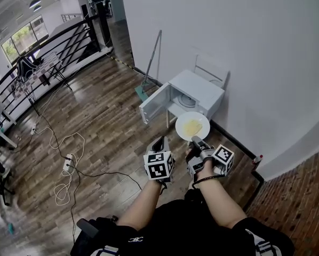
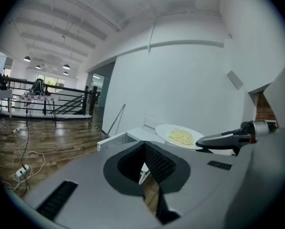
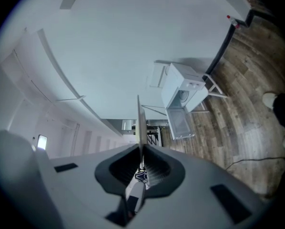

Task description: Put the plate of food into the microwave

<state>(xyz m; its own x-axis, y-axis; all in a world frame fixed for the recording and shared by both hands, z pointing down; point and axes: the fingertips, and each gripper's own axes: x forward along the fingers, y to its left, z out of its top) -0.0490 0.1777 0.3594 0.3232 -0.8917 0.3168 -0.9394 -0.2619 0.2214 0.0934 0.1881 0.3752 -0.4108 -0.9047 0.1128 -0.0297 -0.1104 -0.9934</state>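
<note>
- Right gripper (image 1: 196,139) (image 3: 141,147): the jaws are pinched tight on the near rim of a round white plate (image 1: 191,126) (image 2: 178,136) (image 3: 138,123). A heap of pale yellow noodles (image 1: 193,126) (image 2: 181,136) sits on it. The plate sticks out ahead of the jaws, up in the air and looking about level. In the right gripper view you only get it edge-on, a thin sliver rising from between the pads.
- Left gripper (image 1: 160,142) (image 2: 145,147): the jaws are pressed together with nothing in them. It hangs just off the left of the right jaws and is clear of the plate.
- Past the plate, ahead of the right jaws and lower down, is the boxy white microwave (image 1: 194,89) (image 2: 135,134) (image 3: 180,92). Its door (image 1: 154,106) (image 3: 180,123) is swung open to the left.
- So I'd call this the carry-in step: plate grabbed and lined up, not inside yet.
- Next move, I reckon: drop the plate to the level of the opening and slide it straight in. Keep it flat so the noodles don't slide off, and mind the open door and the frame. Only then let the jaws go.
- Furthest back, a long-handled mop (image 1: 154,57) leans on the wall to the left of the microwave.
</note>
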